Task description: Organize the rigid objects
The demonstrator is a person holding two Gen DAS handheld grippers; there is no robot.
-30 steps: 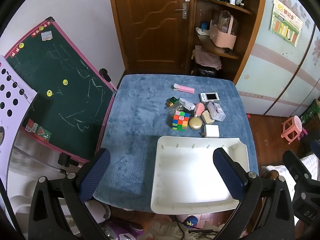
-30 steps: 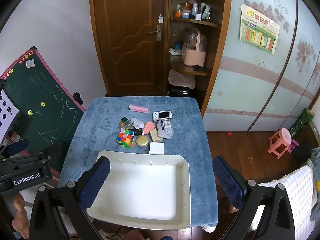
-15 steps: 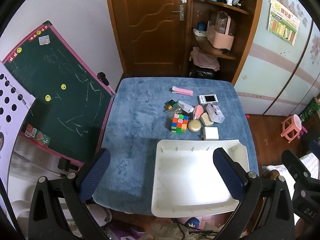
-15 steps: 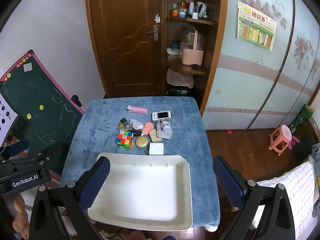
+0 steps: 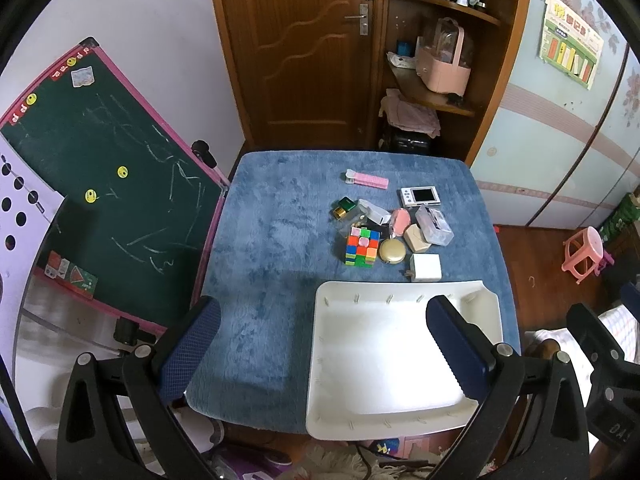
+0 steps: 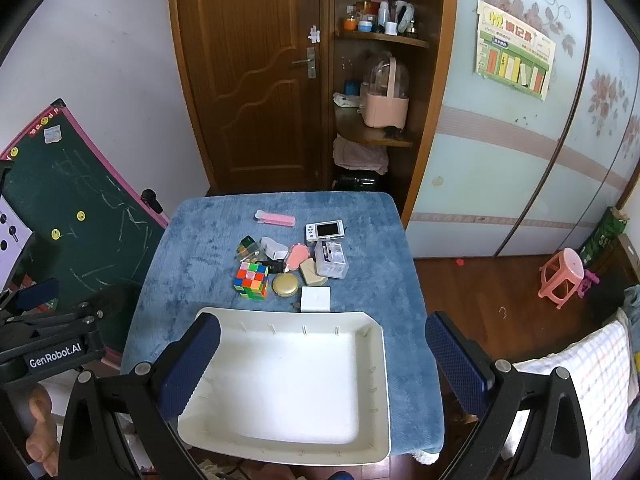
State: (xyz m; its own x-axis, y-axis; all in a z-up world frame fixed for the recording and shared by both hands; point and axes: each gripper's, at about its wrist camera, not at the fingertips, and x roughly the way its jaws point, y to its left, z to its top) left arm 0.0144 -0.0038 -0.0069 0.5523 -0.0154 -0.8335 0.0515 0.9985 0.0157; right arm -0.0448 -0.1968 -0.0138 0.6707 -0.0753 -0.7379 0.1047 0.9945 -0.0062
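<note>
A white tray (image 5: pixel 400 420) (image 6: pixel 288 454) sits empty at the near edge of a blue-covered table (image 5: pixel 272 240) (image 6: pixel 192 248). Beyond it lie a colour cube (image 5: pixel 362 247) (image 6: pixel 252 280), a round gold case (image 5: pixel 393 251) (image 6: pixel 285 284), a white square box (image 5: pixel 426 267) (image 6: pixel 316 298), a clear plastic box (image 5: pixel 434 225) (image 6: pixel 330 259), a small white camera (image 5: pixel 421 196) (image 6: pixel 325 230), a pink flat stick (image 5: pixel 368 179) (image 6: pixel 276 218) and several smaller items. My left gripper (image 5: pixel 320 344) and right gripper (image 6: pixel 320 356) are open, empty, high above the tray's near side.
A green chalkboard (image 5: pixel 104 176) (image 6: pixel 72 216) leans at the table's left. A wooden door (image 5: pixel 296 52) and shelf unit (image 5: pixel 436 60) stand behind. A pink stool (image 6: pixel 562 276) is on the floor at right. The left gripper's body (image 6: pixel 48 344) shows in the right wrist view.
Both grippers have drifted slightly up and back, so the table looks a little smaller. Nothing on the table has moved; both grippers stay open.
</note>
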